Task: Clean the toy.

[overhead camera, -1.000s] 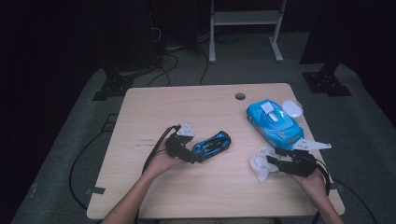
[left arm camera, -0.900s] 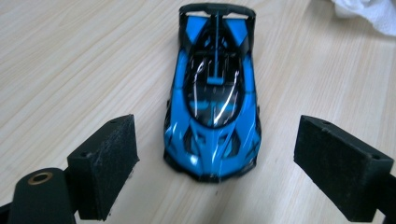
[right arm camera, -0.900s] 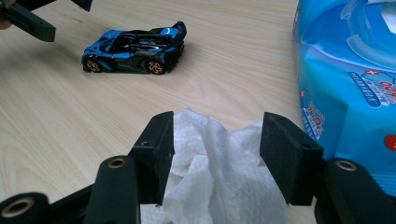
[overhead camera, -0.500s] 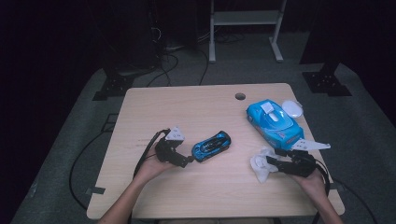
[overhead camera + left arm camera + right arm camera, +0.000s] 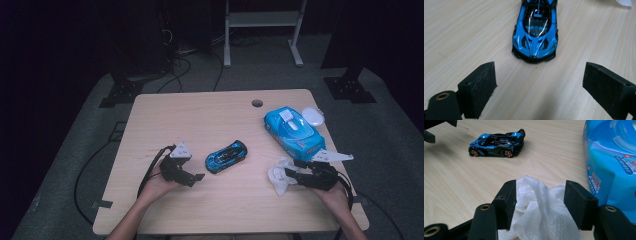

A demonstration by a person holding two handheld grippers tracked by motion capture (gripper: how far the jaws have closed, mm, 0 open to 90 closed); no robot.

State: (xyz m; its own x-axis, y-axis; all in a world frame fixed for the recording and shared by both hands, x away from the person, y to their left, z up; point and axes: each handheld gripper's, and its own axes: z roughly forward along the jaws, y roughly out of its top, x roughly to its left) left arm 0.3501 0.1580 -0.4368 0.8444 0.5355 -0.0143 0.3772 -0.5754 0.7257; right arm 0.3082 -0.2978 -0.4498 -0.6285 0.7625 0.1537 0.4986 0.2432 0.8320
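on the wooden table (image 5: 210, 115), a blue toy car (image 5: 226, 156) sits just right of the left gripper (image 5: 196, 176), whose jaws are spread. near right, the right gripper (image 5: 291, 173) pinches a white wipe (image 5: 278, 176).

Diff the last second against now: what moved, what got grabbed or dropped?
The left gripper backed off the toy car toward the person; a second ago it was right at the car, now its open jaws stand clear of it. The car, the wipe pack and the right gripper, with the white wipe between its jaws, stayed put.
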